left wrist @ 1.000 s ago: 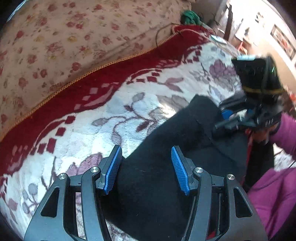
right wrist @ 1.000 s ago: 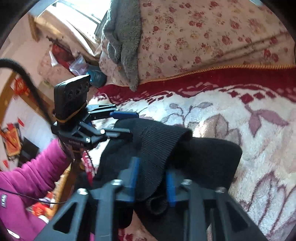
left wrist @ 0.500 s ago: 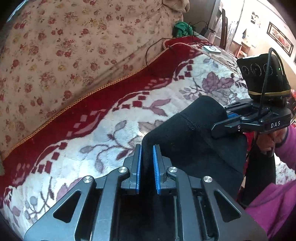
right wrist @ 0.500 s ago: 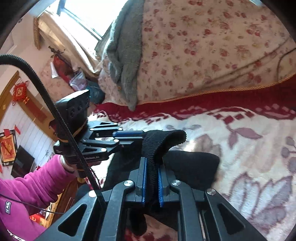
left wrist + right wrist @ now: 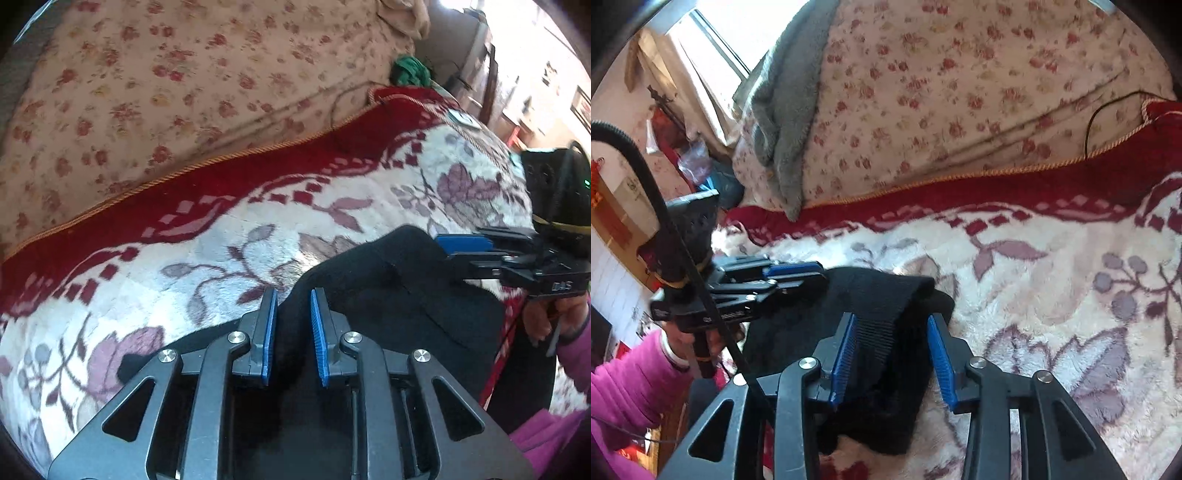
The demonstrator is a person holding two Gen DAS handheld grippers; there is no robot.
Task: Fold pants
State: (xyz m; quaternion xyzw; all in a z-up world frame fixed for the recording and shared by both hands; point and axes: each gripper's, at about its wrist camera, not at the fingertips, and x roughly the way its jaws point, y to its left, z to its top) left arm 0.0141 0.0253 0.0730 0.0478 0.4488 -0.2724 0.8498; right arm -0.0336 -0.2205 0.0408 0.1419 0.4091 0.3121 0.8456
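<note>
On the bed's flowered blanket (image 5: 177,280), in the left wrist view, the black pants (image 5: 391,295) lie folded, with the left gripper (image 5: 293,325) over them, its jaws parted and gripping nothing. From the right wrist view, the right gripper (image 5: 892,354) has its jaws wide apart around the pants' (image 5: 882,299) ribbed edge, not clamping it.

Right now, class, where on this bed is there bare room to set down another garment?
Free: the floral blanket between its red border and the black pants, to their right. Crowded: around the pants, where the left gripper and right gripper stand.
</note>
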